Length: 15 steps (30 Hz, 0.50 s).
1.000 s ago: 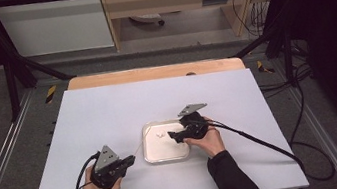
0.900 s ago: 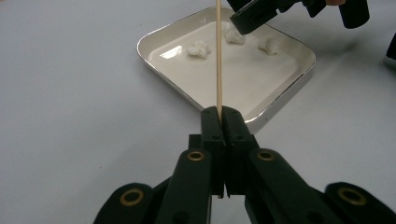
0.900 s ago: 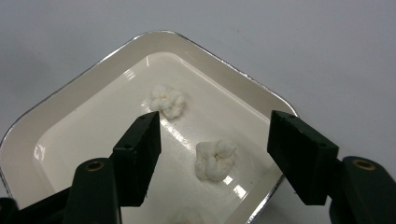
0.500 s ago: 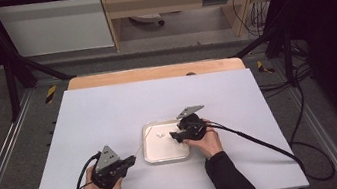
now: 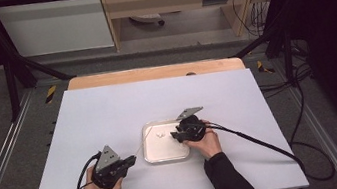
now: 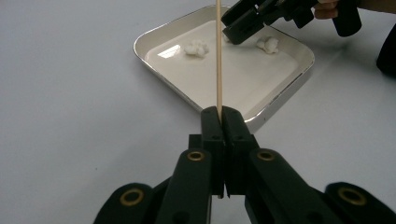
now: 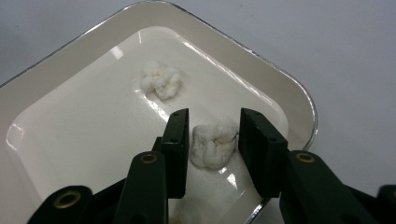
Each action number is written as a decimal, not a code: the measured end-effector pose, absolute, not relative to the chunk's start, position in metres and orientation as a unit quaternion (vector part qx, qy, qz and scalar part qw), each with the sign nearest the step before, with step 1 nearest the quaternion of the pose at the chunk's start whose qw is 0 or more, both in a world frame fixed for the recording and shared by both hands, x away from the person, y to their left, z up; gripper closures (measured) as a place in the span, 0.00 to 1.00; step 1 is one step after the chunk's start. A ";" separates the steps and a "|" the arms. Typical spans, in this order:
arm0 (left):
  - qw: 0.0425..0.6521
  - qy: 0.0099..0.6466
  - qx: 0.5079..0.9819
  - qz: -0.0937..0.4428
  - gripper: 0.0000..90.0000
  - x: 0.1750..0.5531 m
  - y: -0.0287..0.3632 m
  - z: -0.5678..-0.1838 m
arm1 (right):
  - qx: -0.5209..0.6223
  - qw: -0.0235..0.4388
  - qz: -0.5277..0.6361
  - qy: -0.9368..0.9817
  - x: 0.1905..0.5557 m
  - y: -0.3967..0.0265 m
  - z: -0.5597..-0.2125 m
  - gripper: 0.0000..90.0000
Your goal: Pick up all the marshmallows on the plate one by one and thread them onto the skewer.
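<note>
A white table (image 5: 109,118) with a pale wooden strip along its far edge stands on grey flooring between metal rails, with a light wood cabinet and loose cables behind it. Most of the tabletop lies bare to the left, ahead and to the right. A shallow, rounded-square, cream-white metal tray (image 5: 157,154) sits near the front edge, between the person's 2 hands.

The left tongs (image 6: 219,114) are clamped tight on a thin, light wooden skewer (image 6: 218,56). In the high view, the stick's long axis runs from the tongs up and rightward to the tray's near-left rim, with its far tip over the tray.

The right tongs (image 7: 214,133), reaching into the tray's right side, have just been closing. Their jaws now stand narrow around 1 white, lumpy, popcorn-like piece (image 7: 212,144); the left jaw looks close against it, while a slim gap shows at the right jaw. A second white piece (image 7: 161,80) lies apart, farther in on the tray floor.
</note>
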<state>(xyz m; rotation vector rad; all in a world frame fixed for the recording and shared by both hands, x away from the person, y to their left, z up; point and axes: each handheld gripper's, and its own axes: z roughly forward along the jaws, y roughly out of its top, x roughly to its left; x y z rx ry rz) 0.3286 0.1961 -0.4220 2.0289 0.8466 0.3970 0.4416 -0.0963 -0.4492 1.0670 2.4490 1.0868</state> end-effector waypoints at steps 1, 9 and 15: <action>0.439 0.340 0.816 0.161 0.99 0.328 0.196 -0.422 | 0.366 0.130 0.373 0.843 0.442 -0.097 -0.449 0.74; 0.440 0.339 0.816 0.162 0.99 0.328 0.196 -0.422 | 0.372 0.126 0.377 0.839 0.441 -0.097 -0.450 0.79; 0.441 0.339 0.815 0.163 0.99 0.327 0.196 -0.422 | 0.368 0.121 0.386 0.837 0.439 -0.099 -0.444 0.81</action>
